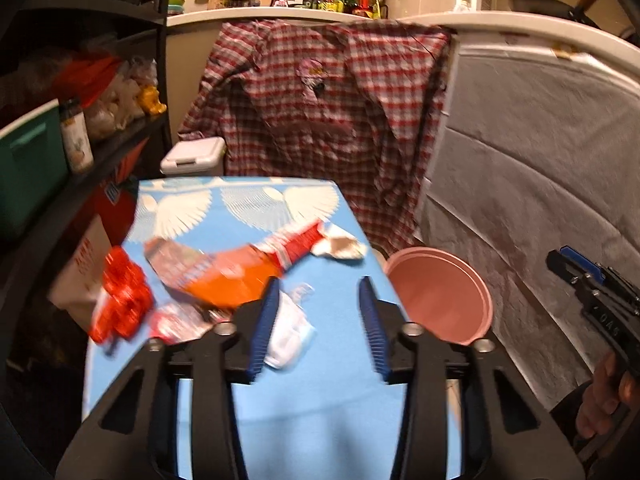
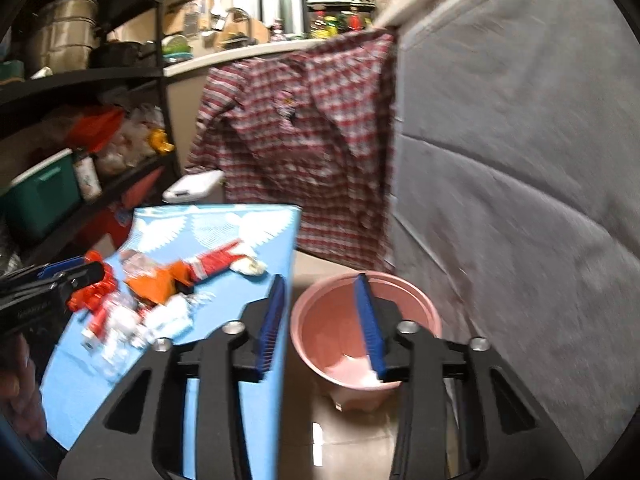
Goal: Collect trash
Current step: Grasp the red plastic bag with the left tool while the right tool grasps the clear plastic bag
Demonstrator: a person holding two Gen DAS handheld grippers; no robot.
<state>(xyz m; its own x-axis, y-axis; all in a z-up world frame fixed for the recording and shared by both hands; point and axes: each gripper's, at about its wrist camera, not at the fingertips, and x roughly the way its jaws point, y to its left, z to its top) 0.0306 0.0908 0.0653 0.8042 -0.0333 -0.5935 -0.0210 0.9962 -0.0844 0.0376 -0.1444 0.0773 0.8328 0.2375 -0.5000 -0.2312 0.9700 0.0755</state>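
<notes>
Up above a table covered in a light blue cloth with white shell shapes, the left gripper hangs with its blue-padded fingers apart and nothing between them. No earlier look is given, so only the gap shows: the pads touch nothing, though a crumpled white paper lies on the cloth just behind the left pad. The rest of the trash sits further back on the table: an orange and red wrapper, a crushed clear bottle beside it, a red plastic piece near the left edge, and a torn paper scrap at the far end of the wrapper. All of it is blurred.

Off the right edge of the table stands a pink bucket on the floor. The right gripper hangs over that bucket, its fingers also spread and gripping nothing; something pale lies at the bottom of the bucket, too blurred to name. From this side the left gripper appears at the left edge, above the red plastic piece, with a hand below it.

Behind the table a red checked shirt hangs over a counter edge, next to a grey mattress leaning upright. Dark shelves with a green box stand on the left.
</notes>
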